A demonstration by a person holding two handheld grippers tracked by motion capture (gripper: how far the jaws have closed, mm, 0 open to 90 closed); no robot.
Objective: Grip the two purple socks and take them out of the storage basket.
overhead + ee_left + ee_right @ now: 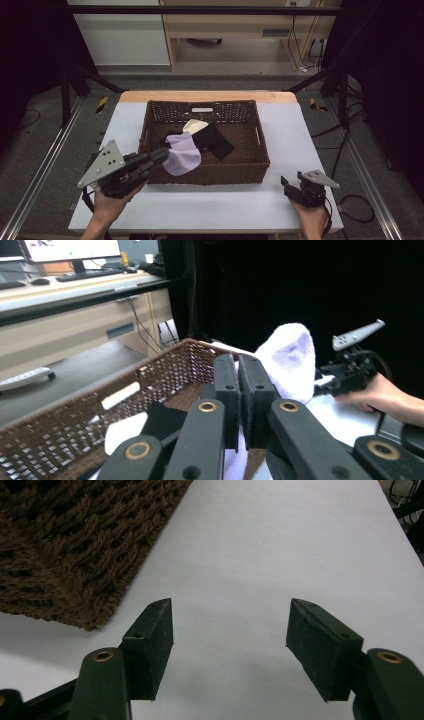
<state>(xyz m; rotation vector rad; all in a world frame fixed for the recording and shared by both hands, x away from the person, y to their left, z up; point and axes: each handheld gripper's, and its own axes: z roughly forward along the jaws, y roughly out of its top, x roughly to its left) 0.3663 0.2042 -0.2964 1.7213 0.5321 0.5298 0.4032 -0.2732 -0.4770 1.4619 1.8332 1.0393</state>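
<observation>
A brown wicker basket [215, 172] stands in the middle of the white table [280, 130]. Inside it lie a black sock [214, 141] and a cream sock [194, 125]. My left gripper [162, 155] is at the basket's front left corner, shut on a pale lavender sock [183, 156] that hangs over the front wall. In the left gripper view the jaws [238, 365] are pressed together on the lavender sock [292, 360], which bulges up beyond them above the basket [165, 370]. My right gripper [291, 183] rests open near the table's front right; its jaws [230, 625] hold nothing.
The basket's corner [75, 545] lies just left of the right gripper, with bare white table [280, 540] ahead of it. A metal frame [50, 155] runs along both sides of the table. A desk [65, 295] with a keyboard stands beyond.
</observation>
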